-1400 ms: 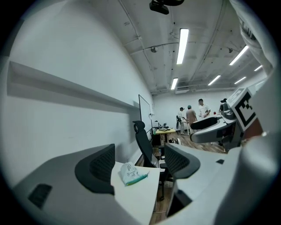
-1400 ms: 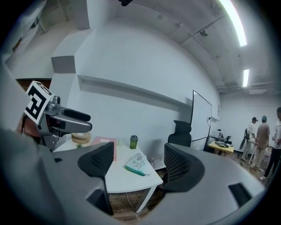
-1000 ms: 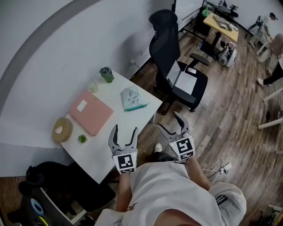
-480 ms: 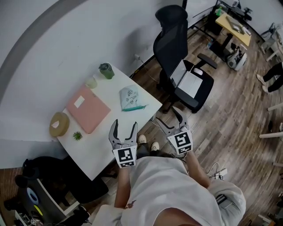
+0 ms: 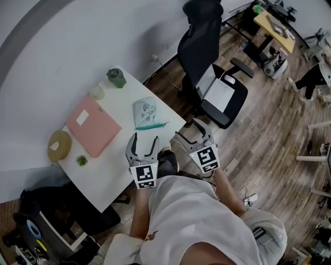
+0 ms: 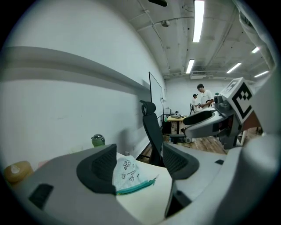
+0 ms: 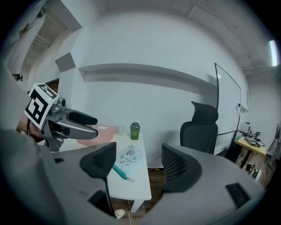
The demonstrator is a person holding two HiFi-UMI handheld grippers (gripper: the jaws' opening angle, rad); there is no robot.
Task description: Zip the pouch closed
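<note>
Light: bright, even, from ceiling strip lights (image 6: 198, 13)
Shadows: soft, faint
Edges: fisheye bending, black corners in gripper views

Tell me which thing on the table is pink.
The flat folder, beside the white pouch; the bottle is green, the roll tan.

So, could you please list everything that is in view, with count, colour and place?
table: one, white, by the wall
pouch: one, white with teal zip, table's chair end
folder: one, pink, middle of table
bottle: one, green, table's far corner
cup: one, pale, beside the bottle
roll: one, tan, left of the folder
plant: one, green, beside the roll
chair: one, black, right of the table
left gripper: one, grey, jaws open, empty
right gripper: one, grey, jaws closing, nothing between them
</note>
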